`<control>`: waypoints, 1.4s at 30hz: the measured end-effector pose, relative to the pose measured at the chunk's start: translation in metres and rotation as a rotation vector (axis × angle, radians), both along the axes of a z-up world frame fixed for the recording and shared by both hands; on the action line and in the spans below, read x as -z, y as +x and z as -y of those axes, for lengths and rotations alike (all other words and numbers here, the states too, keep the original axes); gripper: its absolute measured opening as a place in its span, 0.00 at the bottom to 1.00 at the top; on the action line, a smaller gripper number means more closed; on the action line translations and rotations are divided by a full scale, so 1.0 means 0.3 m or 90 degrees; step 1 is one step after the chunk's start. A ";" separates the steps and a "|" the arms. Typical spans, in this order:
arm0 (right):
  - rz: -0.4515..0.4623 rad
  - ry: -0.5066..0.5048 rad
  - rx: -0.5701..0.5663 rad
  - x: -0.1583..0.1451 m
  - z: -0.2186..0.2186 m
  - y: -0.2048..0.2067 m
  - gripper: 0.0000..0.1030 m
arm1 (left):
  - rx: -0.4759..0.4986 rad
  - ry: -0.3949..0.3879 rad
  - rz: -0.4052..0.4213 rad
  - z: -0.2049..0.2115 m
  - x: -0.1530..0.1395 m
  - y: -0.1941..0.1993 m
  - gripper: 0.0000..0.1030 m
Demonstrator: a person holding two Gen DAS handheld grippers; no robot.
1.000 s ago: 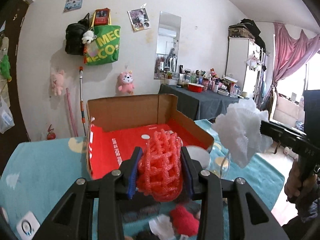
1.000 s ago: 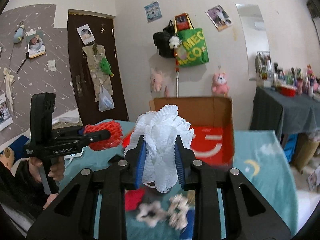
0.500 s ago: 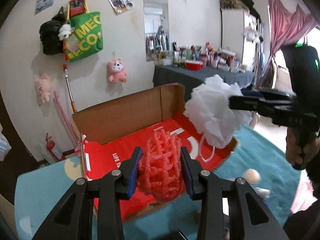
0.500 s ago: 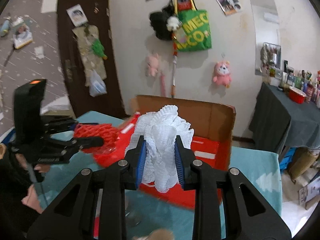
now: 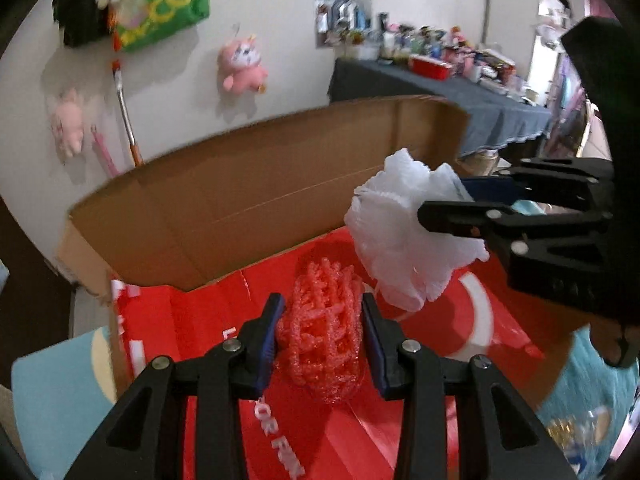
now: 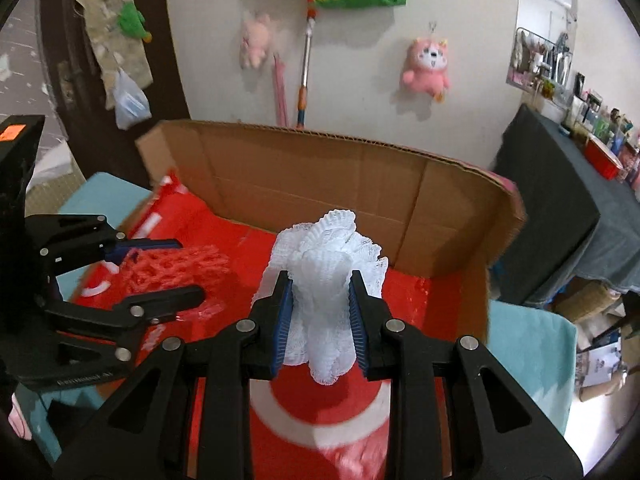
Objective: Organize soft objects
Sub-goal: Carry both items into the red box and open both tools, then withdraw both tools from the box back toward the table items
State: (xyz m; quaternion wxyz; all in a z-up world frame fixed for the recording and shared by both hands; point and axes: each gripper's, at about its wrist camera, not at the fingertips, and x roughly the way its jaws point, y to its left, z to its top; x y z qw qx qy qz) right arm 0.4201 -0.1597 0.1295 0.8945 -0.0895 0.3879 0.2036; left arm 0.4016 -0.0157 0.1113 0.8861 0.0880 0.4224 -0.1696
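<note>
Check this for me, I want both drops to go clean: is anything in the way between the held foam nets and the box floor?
Nothing visible blocks either. The red foam net in the left gripper and the white foam net in the right gripper hang over the bare red floor of the cardboard box, side by side, apart.

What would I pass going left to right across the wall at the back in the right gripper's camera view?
Green plush toy → plastic bag → pale pink plush → mop handle → bright pink plush → mirror.
</note>
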 end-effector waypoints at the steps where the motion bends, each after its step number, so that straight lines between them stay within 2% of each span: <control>1: -0.007 -0.007 0.004 0.012 -0.011 0.023 0.25 | -0.005 -0.003 -0.007 -0.001 0.012 0.021 0.39; 8: -0.067 -0.028 0.036 0.118 -0.035 0.145 0.26 | -0.056 -0.046 -0.043 -0.025 0.117 0.136 0.41; 11: -0.075 -0.027 0.050 0.147 -0.017 0.157 0.31 | -0.068 -0.034 -0.043 -0.016 0.141 0.144 0.43; 14: -0.076 -0.026 0.051 0.147 -0.005 0.148 0.36 | -0.063 -0.017 -0.034 0.000 0.145 0.135 0.45; 16: -0.082 -0.029 0.055 0.150 -0.002 0.146 0.43 | -0.060 -0.008 -0.027 0.008 0.144 0.125 0.47; 25: -0.095 -0.037 0.071 0.149 -0.011 0.165 0.52 | -0.066 -0.008 -0.028 0.005 0.121 0.137 0.55; 27: -0.095 -0.034 0.074 0.144 -0.009 0.165 0.53 | -0.068 -0.009 -0.026 0.002 0.117 0.136 0.63; 35: -0.091 -0.024 0.091 0.106 0.002 0.152 0.60 | -0.083 -0.026 -0.006 -0.043 0.073 0.091 0.79; 38: -0.084 -0.027 0.097 0.080 0.003 0.135 0.63 | -0.095 -0.024 0.009 -0.056 0.036 0.067 0.85; 40: -0.077 -0.023 0.100 0.060 0.009 0.115 0.70 | -0.102 -0.024 0.020 -0.065 0.004 0.042 0.89; 42: -0.067 -0.019 0.098 0.035 0.016 0.089 0.70 | -0.110 -0.034 0.035 -0.075 -0.031 0.011 0.95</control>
